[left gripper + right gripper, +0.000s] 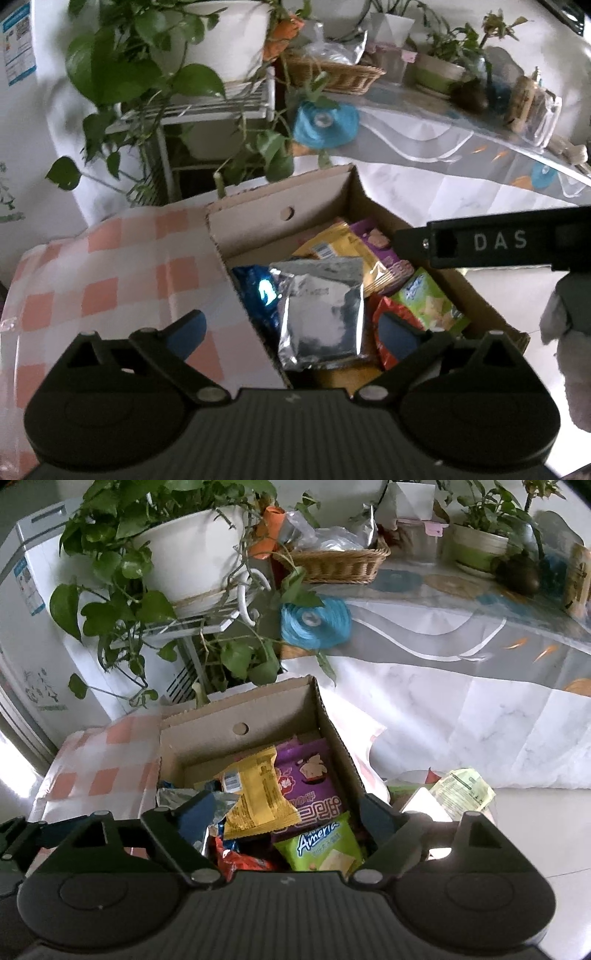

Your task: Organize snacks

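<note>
An open cardboard box (258,218) sits on a pink-checked cloth (110,280) and holds several snack packets. A silver foil packet (321,314) lies on top, with blue (255,291), yellow (332,243), green (428,302) and red ones around it. My left gripper (291,330) hangs open over the silver packet, its pads clear of the foil. In the right wrist view the box (221,734) shows a yellow packet (255,794), a purple one (314,775) and a green one (321,845). My right gripper (286,812) is open above them, holding nothing.
A trailing plant in a white pot (192,554) stands on a white rack behind the box. A wicker basket (340,565) and a blue twine roll (314,622) are on the draped table. More packets (465,790) lie right of the box. The other gripper's body (498,240) crosses the box's right edge.
</note>
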`<state>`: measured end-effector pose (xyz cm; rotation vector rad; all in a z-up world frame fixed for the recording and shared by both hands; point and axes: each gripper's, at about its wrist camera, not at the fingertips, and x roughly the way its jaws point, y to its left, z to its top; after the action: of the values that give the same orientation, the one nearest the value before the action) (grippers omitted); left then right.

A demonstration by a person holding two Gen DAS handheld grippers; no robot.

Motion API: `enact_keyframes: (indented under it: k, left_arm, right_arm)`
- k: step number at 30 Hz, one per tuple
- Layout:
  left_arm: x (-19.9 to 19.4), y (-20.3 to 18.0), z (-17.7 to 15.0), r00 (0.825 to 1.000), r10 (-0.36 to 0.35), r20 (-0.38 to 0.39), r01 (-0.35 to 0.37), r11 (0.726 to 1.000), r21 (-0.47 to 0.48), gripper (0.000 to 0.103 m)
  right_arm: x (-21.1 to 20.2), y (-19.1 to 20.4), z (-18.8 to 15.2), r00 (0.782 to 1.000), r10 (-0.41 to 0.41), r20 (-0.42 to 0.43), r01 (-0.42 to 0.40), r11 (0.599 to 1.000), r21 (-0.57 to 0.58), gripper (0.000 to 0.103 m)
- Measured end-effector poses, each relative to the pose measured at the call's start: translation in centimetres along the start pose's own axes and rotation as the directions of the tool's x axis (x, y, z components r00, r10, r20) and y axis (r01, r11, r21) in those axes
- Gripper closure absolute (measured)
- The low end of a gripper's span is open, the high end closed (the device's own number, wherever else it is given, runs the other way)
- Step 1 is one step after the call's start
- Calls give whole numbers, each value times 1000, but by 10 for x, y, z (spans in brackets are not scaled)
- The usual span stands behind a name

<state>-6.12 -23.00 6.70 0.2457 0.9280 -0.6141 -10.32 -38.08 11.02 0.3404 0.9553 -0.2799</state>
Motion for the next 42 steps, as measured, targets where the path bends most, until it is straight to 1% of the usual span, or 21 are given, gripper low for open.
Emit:
enact_keyframes:
  k: [6,12,16,25,28,34,42]
  left_arm:
    - [-4,6,-5,999,4,-36,-6,999,-42,3]
    - [-6,10,-7,998,22,-66,-27,997,-74,3]
    - [-9,12,-8,997,33,-76,-39,996,-76,3]
    - [-17,15,-6,993,85,-86,-92,992,-82,1]
    - [-19,16,-6,988,119,-94,-127,988,-90,1]
    - [-20,15,-6,978,169,-120,-183,977,-110,1]
    - [-17,10,-8,969,187,-160,-209,969,-132,1]
  right_arm:
    - [-1,3,-3,1000,-10,-12,10,1000,-14,9]
    - [-2,3,-7,998,-46,-33,45,999,-18,7]
    - [-5,2,-11,997,-68,-36,67,997,-23,5]
    - [-9,2,-17,985,-163,-60,161,986,-42,1]
    - [-12,1,-20,981,-181,-66,179,983,-39,0]
    - [-15,0,-25,979,-184,-84,182,983,-36,0]
    - [-19,1,-29,973,-204,-106,199,979,-48,0]
